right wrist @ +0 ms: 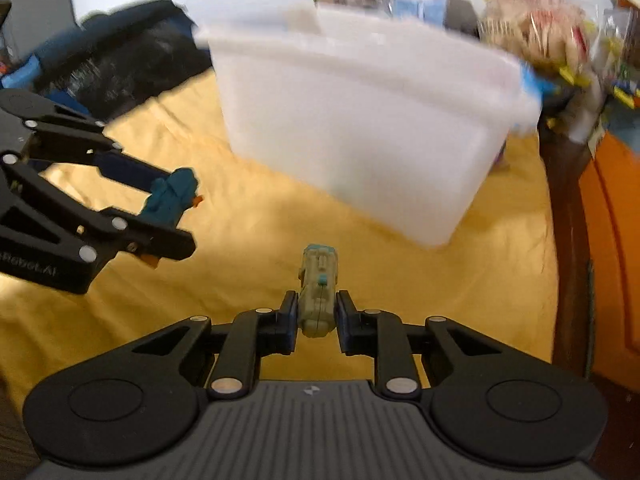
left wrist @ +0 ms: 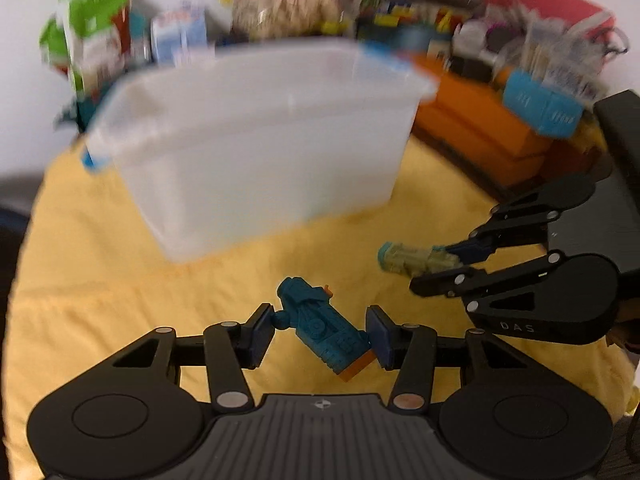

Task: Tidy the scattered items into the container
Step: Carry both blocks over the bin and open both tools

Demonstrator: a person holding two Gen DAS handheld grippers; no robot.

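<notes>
Gripping a teal toy [left wrist: 322, 330] crosswise, my left gripper [left wrist: 320, 334] has its pads pressed on both ends, the jaws about half spread around it. My right gripper [right wrist: 318, 316] is pinched nearly closed on a pale green toy [right wrist: 319, 288], whose blue-capped end points toward the white container [left wrist: 256, 140]. Both toys hang above the yellow cloth [left wrist: 100, 280], on the near side of the container and short of its front wall. Seen from my left wrist, the right gripper sits to the right of the container's near corner. Blurred packets [left wrist: 96, 28] and clutter lie behind the container.
</notes>
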